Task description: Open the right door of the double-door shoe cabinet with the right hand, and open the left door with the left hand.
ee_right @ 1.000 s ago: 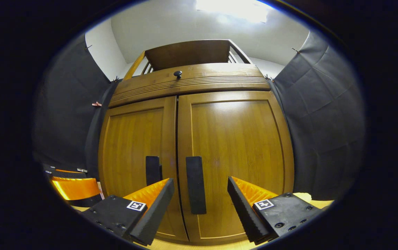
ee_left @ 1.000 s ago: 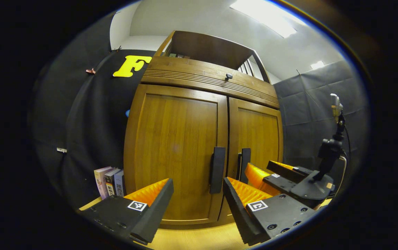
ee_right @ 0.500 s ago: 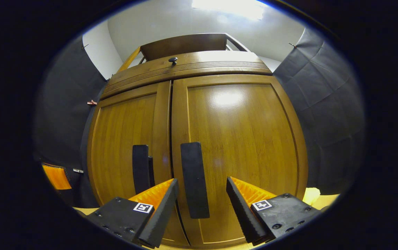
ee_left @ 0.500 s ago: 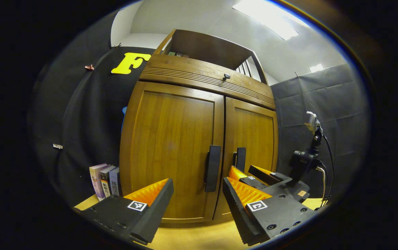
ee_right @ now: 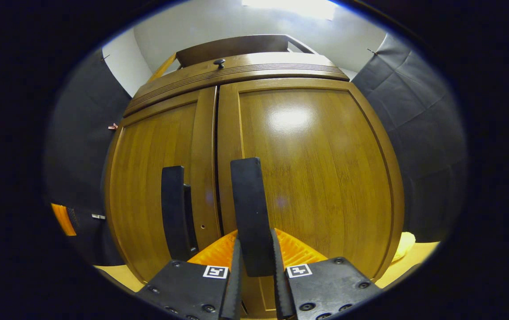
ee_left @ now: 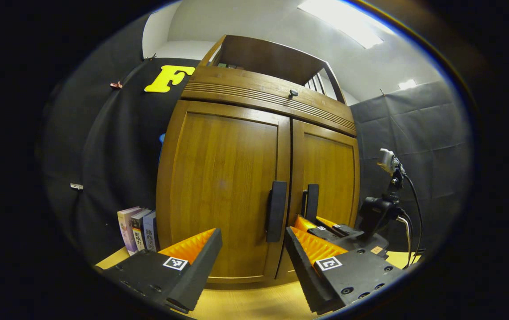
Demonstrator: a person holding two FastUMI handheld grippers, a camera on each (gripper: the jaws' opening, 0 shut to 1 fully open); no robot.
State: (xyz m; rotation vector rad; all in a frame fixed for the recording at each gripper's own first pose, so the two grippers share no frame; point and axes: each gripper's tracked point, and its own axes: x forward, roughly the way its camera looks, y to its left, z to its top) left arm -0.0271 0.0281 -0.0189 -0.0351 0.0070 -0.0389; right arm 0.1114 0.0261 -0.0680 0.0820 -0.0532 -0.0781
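1. Pale wooden tabletop (ee_left: 254, 304) ran under both views, with black cloth walls closing the booth on either side.
2. Nearest in the left gripper view, the left gripper (ee_left: 253, 260) had its fingers spread wide with nothing between them, short of the shoe cabinet (ee_left: 258, 178).
3. Its gap faced the left door's handle (ee_left: 277, 211), a dark upright bar near the inner edge of the left door (ee_left: 223, 191), and stood apart from it.
4. Nearest in the right gripper view, the right gripper (ee_right: 255, 266) was pinched on the right door's handle (ee_right: 247, 209), one finger pressing each side of the bar's lower end.
5. Seen from the left gripper view, that same gripper (ee_left: 314, 222) sat at the second dark handle (ee_left: 311, 202) on the right door (ee_left: 330, 178); contact there was hard to judge from that angle.
6. Both doors appeared closed, their inner edges meeting at a narrow seam.
7. Several books (ee_left: 138, 229) stood upright just beside the cabinet's left side.
8. Above the doors ran a ribbed drawer front with a small dark knob (ee_left: 293, 93).
9. Farthest off, a bright ceiling light (ee_left: 343, 22) showed overhead.
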